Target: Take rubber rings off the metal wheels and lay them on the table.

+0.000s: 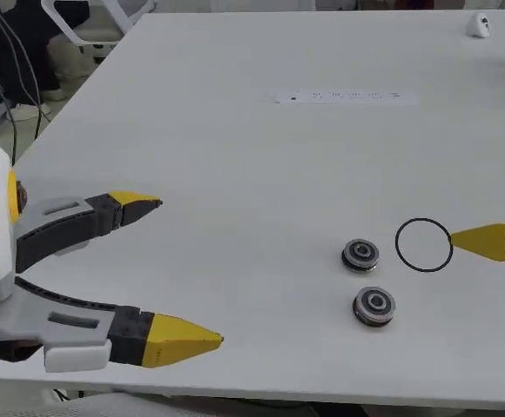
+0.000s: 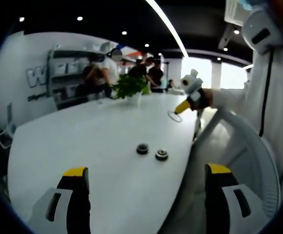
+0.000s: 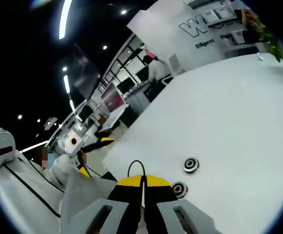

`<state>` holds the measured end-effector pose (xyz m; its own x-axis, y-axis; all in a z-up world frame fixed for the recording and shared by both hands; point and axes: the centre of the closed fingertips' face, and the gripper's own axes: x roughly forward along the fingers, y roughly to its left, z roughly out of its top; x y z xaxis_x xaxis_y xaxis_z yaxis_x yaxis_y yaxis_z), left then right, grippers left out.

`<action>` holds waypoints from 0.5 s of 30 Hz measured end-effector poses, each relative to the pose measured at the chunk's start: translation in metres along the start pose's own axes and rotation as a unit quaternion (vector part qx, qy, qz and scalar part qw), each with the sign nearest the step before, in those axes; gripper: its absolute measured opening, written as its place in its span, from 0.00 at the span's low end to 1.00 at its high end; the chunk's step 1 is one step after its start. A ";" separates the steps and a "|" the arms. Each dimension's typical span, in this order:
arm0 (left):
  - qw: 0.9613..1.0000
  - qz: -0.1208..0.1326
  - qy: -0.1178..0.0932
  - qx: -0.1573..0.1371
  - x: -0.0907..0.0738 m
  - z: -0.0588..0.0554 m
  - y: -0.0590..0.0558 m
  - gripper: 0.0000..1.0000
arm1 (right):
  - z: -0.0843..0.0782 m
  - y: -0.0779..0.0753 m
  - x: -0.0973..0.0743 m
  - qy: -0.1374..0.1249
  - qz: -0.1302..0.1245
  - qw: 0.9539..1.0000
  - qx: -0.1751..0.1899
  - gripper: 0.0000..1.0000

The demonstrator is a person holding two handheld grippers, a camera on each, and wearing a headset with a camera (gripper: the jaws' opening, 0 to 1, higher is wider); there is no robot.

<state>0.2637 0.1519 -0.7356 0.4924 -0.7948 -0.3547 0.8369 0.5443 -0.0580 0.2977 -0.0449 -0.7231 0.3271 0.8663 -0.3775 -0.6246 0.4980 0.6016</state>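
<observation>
I'm pinching the rubber ring (image 1: 423, 244) in my right gripper (image 1: 462, 241), jaws closed on it, just beside the two metal wheels (image 1: 361, 254) (image 1: 375, 306) near the table's (image 1: 261, 174) near edge, toward its right end. My left gripper (image 1: 191, 271) is hanging open, well apart. Risks I'm weighing: letting go too high may send the ring bouncing over that edge, and a careless descent may knock a wheel rolling.

White table (image 1: 235, 174) — near wheel (image 1: 374, 306) | far wheel (image 1: 360, 254) | label strip (image 1: 346, 96)
</observation>
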 end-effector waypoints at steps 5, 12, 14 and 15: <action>1.000 0.005 -0.003 -0.012 -0.005 -0.007 0.003 1.00 | 0.002 0.008 0.015 0.015 0.010 1.000 -0.010 0.00; 1.000 0.002 0.007 -0.018 -0.009 -0.018 0.004 1.00 | 0.002 0.011 0.032 0.038 0.009 0.999 -0.017 0.00; 1.000 0.004 0.009 -0.022 -0.011 -0.021 0.007 1.00 | 0.001 0.012 0.035 0.045 0.011 0.999 -0.016 0.00; 1.000 0.004 0.007 -0.024 -0.012 -0.022 0.007 1.00 | 0.001 0.013 0.037 0.050 0.011 0.999 -0.020 0.00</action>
<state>0.2588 0.1712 -0.7523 0.4951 -0.7864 -0.3692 0.8204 0.5631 -0.0993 0.3025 -0.0060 -0.7288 0.2424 0.8678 -0.4337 -0.6592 0.4753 0.5827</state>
